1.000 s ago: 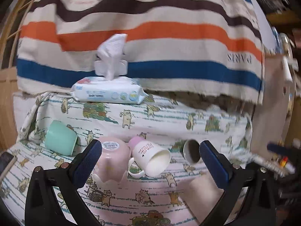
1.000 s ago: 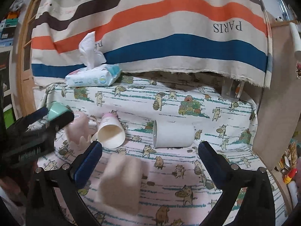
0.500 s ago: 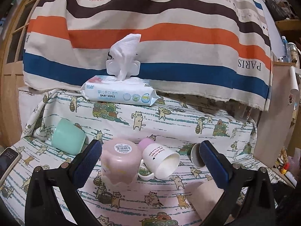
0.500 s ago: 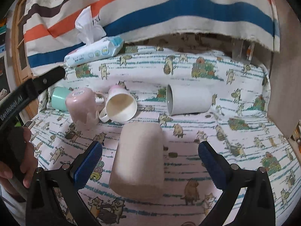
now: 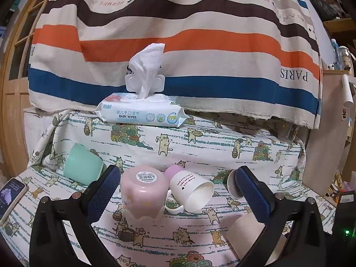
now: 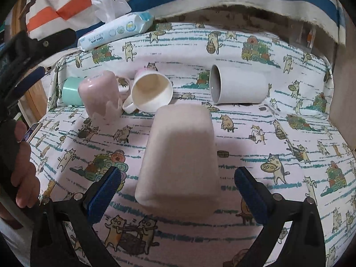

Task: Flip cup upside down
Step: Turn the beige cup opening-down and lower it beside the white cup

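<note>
Change, right view: the beige cup (image 6: 178, 158) filled more of the view than half a second before and sat lower, reaching down between the two blue pads; the camera had closed in on it.
Change, left view: the framing was nearly as before; the pink cup (image 5: 143, 194) stayed between the pads, and the beige cup (image 5: 247, 229) showed at lower right.
Beige cup, place: on the cat-print cloth (image 6: 289, 155) over the table, in front of the other cups, apart from them.
Beige cup, pointing: the flat closed end faced up and away from the right camera, the wider end lay nearest the lens; the long axis ran away from the camera, roughly upright. Whether the wide end rested flat on the cloth could not be told.
Right hand-held gripper (image 6: 178, 191): spread wide, a pad on either side of the beige cup, neither touching it.
Left hand-held gripper (image 5: 178, 191): spread wide, holding nothing.
Pink cup: stood mouth down, label sticker on its upturned base.
White mug (image 6: 151, 93): on its side, mouth toward the cameras, just beside the pink cup.
Grey-white cup (image 6: 238, 87): on its side, mouth to the left in the right view.
Mint cup (image 5: 82, 164): on its side, at the far left.
Baby wipes pack (image 5: 141, 113): at the back edge, against the striped cloth (image 5: 178, 44).
Phone (image 5: 11, 197): on the left edge, screen lit.
</note>
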